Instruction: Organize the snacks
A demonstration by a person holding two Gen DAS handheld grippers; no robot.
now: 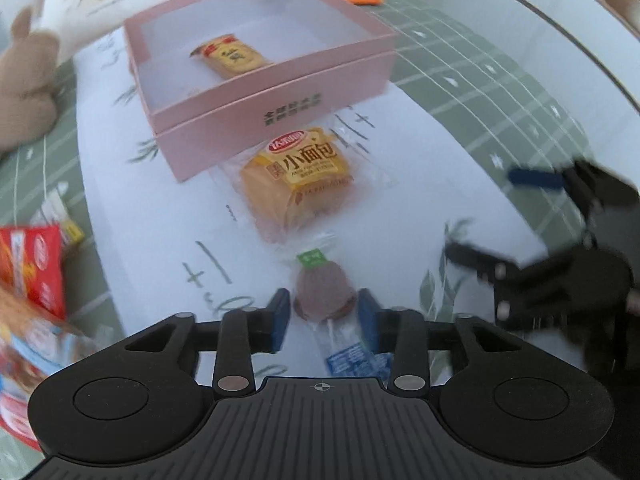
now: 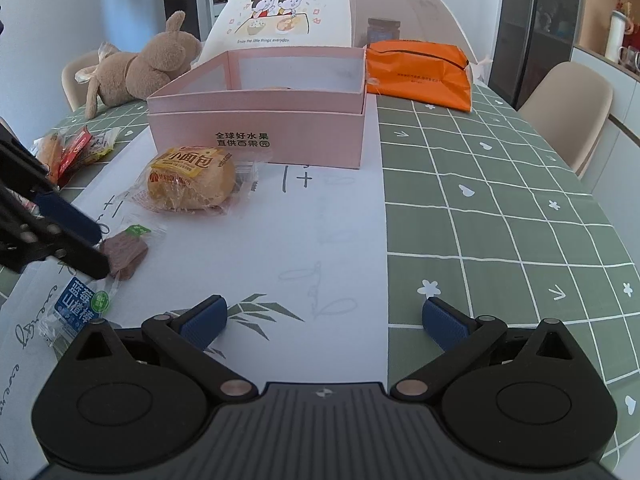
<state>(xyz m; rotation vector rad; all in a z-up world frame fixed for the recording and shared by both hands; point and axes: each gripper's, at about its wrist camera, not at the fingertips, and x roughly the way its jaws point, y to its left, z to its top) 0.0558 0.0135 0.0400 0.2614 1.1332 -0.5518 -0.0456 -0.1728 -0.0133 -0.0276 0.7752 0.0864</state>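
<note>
A round purple hawthorn snack (image 1: pixel 324 294) in a clear wrapper with a blue label lies on the white paper mat. My left gripper (image 1: pixel 324 320) points down over it, one blue pad on each side and slim gaps to the wrapper, so it is open. In the right wrist view the same snack (image 2: pixel 126 250) sits at the left gripper (image 2: pixel 100 250) tips. Beyond it lies a wrapped small bread (image 1: pixel 298 184), just before the open pink box (image 1: pixel 260 120). A yellow snack packet (image 1: pixel 230 58) lies inside the box. My right gripper (image 2: pixel 324 320) hovers wide open over the mat, holding nothing.
A pile of red and yellow snack packets (image 2: pixel 76 148) lies at the mat's left edge. A brown plush toy (image 2: pixel 140 68), a printed food cover (image 2: pixel 288 8) and an orange bag (image 2: pixel 420 74) stand behind the box. Green checked tablecloth (image 2: pixel 500 200) spreads to the right, with chairs (image 2: pixel 568 108) beyond.
</note>
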